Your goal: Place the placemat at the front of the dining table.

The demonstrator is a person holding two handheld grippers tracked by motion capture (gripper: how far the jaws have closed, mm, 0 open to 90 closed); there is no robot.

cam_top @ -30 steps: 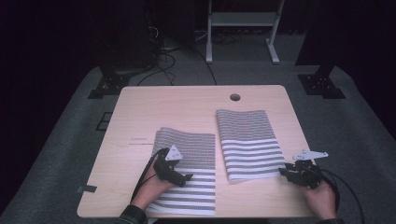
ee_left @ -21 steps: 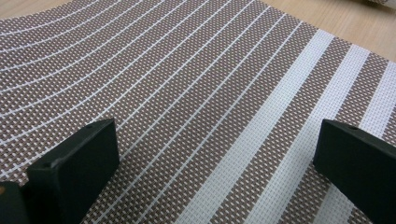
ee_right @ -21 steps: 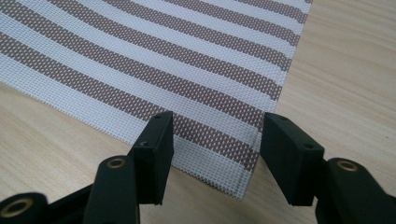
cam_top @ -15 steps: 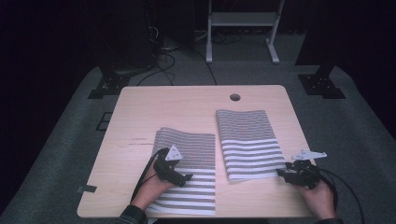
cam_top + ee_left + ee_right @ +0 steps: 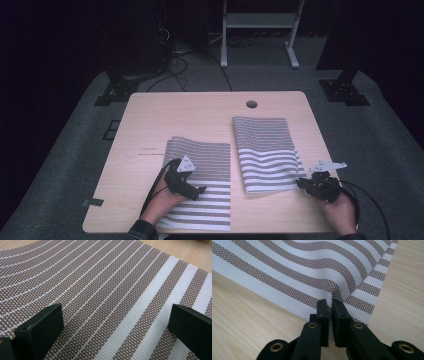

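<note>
My right gripper (image 5: pixel 302 183) sits at the near right corner of the right mat (image 5: pixel 265 150), and its jaws have just been closing: in the right gripper view they stand almost together, clenched on a raised fold of the mat's (image 5: pixel 317 270) edge, which puckers up between the two pads where the top layer lifts off the layer below. The striped weave bends in a small ridge running away from my right gripper (image 5: pixel 330 302), while the rest of that mat lies flat on the table (image 5: pixel 200 115). This mat is folded and lies on the right half of the table, its far edge near the round hole (image 5: pixel 251 104) in the tabletop. My left gripper (image 5: pixel 197 190) rests over the left mat (image 5: pixel 205 165), which is spread flat on the near middle of the table, just beside the right mat with a narrow strip of bare wood between them. In the left gripper view my jaws stand wide apart, released, low over the weave (image 5: pixel 105 290) with nothing pinched between them; whether the tips touch the cloth I cannot tell. Both my hands come in over the near edge of the table.
</note>
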